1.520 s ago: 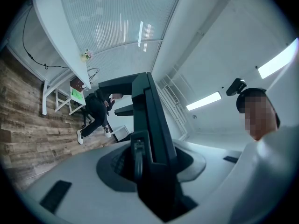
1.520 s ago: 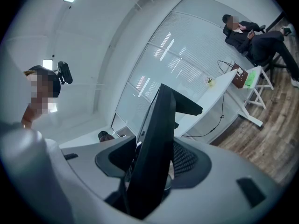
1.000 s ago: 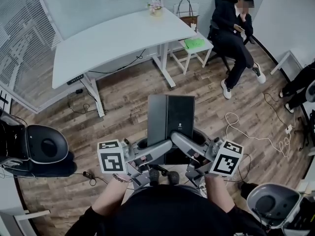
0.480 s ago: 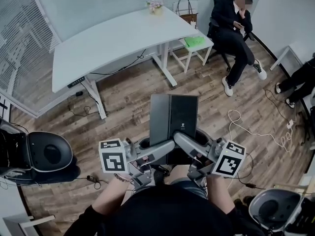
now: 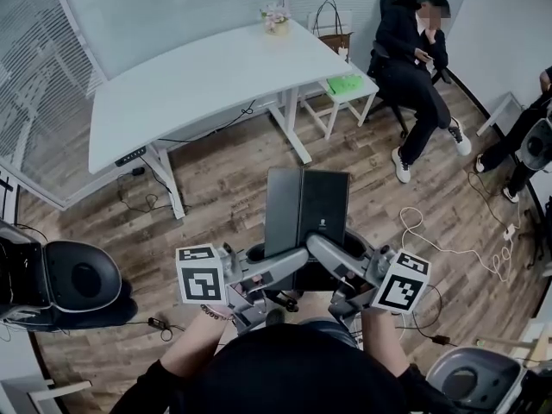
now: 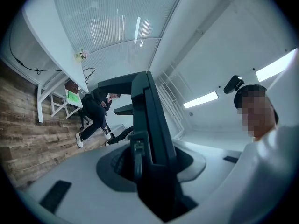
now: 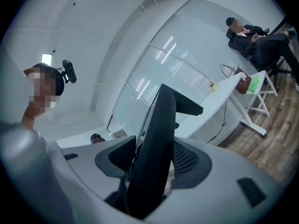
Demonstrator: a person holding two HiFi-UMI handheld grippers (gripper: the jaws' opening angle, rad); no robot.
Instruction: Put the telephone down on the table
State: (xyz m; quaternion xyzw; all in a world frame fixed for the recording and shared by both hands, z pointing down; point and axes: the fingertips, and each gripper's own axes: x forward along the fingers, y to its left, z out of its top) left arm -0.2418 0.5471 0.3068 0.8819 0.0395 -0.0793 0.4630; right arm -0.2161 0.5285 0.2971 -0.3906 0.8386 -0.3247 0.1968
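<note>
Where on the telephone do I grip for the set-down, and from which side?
Its near end, left gripper from the left edge, right gripper from the right, as both clamp the telephone now: a wide flat slab jutting forward, likely steadier with two side grips.

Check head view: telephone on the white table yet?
No, the left gripper and right gripper hold the telephone over the floor, short of the white table.
</note>
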